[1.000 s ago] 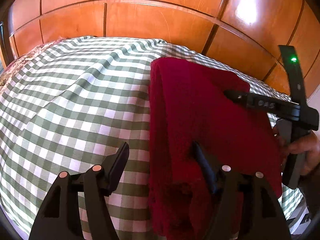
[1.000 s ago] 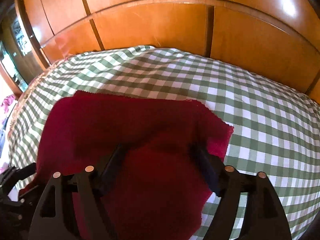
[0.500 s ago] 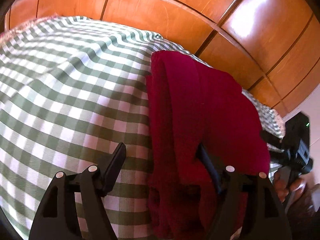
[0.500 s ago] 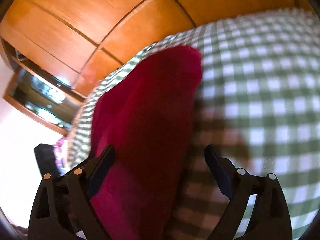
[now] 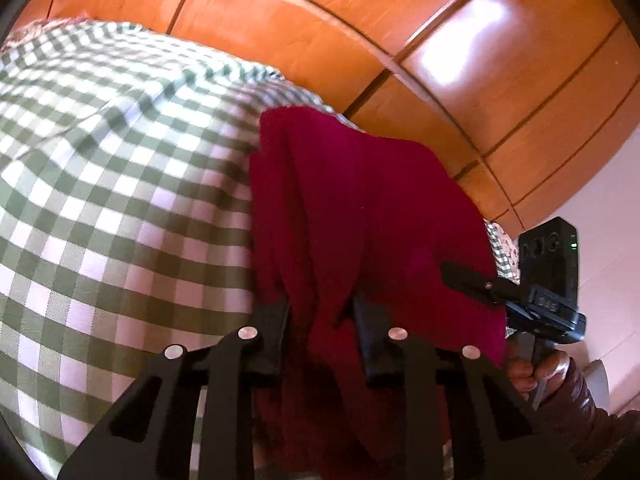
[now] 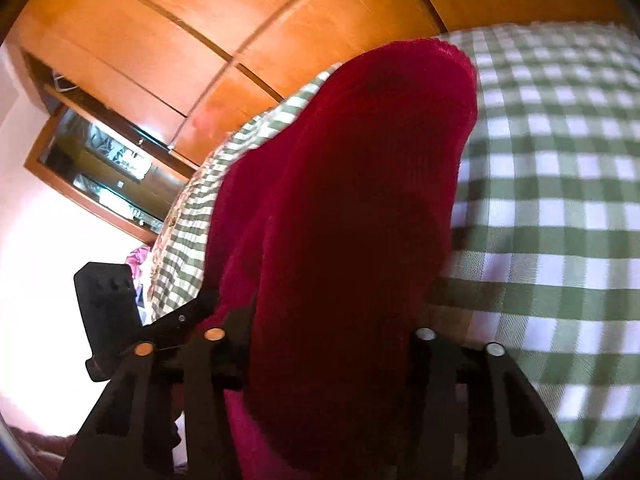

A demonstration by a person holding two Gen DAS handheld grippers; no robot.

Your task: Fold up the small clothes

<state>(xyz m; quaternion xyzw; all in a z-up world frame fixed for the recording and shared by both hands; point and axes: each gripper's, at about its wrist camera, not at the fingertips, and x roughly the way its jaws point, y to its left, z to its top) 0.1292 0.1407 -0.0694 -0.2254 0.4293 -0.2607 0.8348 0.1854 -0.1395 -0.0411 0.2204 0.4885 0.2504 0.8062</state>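
Note:
A dark red knitted cloth [image 5: 360, 208] lies folded lengthwise on the green-and-white checked bedspread [image 5: 112, 184]. My left gripper [image 5: 320, 320] is shut on the near left part of the red cloth, a fold of it bunched between the fingers. My right gripper [image 6: 332, 344] has its jaws around the near right end of the same cloth [image 6: 344, 208], which fills the gap and hides the fingertips. The right gripper also shows in the left wrist view [image 5: 516, 292], at the cloth's right edge. The left gripper's body shows in the right wrist view [image 6: 116, 312].
Orange wooden wardrobe panels [image 5: 360, 20] stand right behind the bed. A glass-fronted wooden shelf [image 6: 104, 168] hangs on the pink wall at the left. The bedspread [image 6: 560, 200] stretches out on both sides of the cloth.
Both grippers have closed onto the near end of the red cloth. The right gripper has swung round to the cloth's right end and tilted.

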